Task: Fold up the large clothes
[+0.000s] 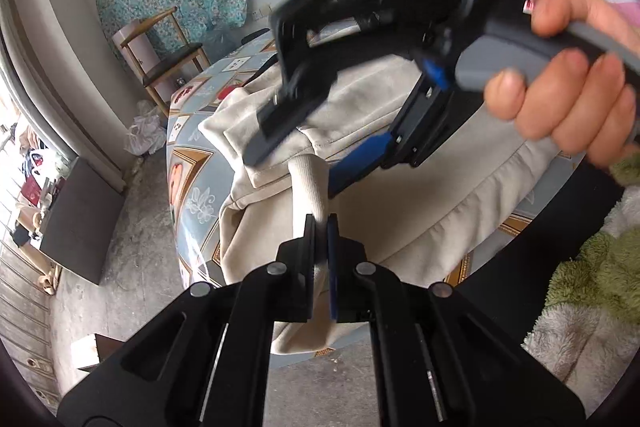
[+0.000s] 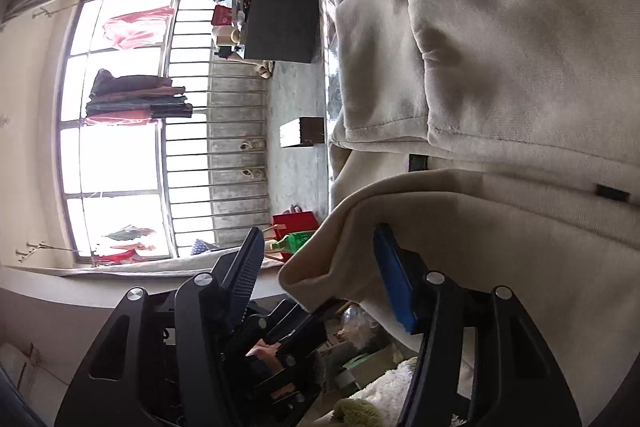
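Your left gripper (image 1: 320, 227) is clamped on a ribbed cuff of the beige garment (image 1: 400, 195) spread over the table (image 1: 188, 163), while your right gripper (image 2: 320, 267) stands open astride a fold.

Two wrist views, close over the cream garment (image 1: 400, 211)

We look steeply down the left tool (image 1: 320, 227) across the surface (image 1: 188, 163); our right view, rolled sideways, faces the window (image 2: 112, 131). Both share the garment.

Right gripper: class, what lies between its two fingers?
In the right wrist view, a fold of the beige garment hangs between the right gripper fingers, not yet pinched.
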`<state>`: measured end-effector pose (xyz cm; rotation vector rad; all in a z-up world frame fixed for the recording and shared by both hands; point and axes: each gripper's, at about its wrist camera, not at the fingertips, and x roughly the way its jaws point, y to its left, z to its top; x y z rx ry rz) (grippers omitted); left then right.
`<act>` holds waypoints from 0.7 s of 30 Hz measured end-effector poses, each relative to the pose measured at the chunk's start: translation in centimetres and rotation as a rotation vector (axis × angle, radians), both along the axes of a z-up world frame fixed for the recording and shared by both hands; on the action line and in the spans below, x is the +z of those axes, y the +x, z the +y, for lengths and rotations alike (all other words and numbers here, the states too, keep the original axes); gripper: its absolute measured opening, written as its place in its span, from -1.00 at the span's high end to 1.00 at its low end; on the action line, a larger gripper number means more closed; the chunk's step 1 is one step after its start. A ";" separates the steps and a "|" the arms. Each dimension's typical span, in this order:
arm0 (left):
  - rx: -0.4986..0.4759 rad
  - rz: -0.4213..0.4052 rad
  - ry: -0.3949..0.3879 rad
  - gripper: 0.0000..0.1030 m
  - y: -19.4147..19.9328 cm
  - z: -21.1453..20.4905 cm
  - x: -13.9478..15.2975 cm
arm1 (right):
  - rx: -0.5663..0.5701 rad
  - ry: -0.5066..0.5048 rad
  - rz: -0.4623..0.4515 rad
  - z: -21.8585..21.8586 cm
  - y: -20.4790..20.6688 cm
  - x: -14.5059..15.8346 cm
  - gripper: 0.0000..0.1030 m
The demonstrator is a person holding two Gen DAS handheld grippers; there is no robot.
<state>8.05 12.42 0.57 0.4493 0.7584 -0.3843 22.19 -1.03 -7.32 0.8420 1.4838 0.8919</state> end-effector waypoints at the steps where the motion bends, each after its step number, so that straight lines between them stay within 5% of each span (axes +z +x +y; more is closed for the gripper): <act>1: 0.002 0.006 -0.009 0.90 0.0 0.1 0.0 | 0.001 -0.011 -0.002 0.2 0.0 -0.2 0.26; 5: 0.021 0.030 -0.031 0.86 0.2 0.5 -0.1 | -0.005 -0.019 -0.038 0.3 0.1 0.1 0.73; 8: 0.032 0.057 -0.077 0.76 0.7 0.8 0.1 | -0.005 -0.021 -0.053 0.0 0.0 0.1 0.77; 10: 0.049 0.069 -0.099 0.43 1.1 1.1 0.1 | -0.005 -0.016 -0.054 -0.4 0.1 0.3 0.78; 14: 0.061 0.116 -0.133 0.17 2.3 1.4 -0.6 | 0.003 -0.019 -0.077 -0.4 -0.1 0.9 0.78; 18: 0.096 0.156 -0.111 0.18 4.0 1.0 -2.2 | 0.026 -0.022 -0.113 -0.2 -0.4 1.8 0.78; 21: 0.102 0.176 -0.159 0.51 4.8 1.2 -2.5 | 0.034 -0.035 -0.143 -0.2 -0.7 2.6 0.77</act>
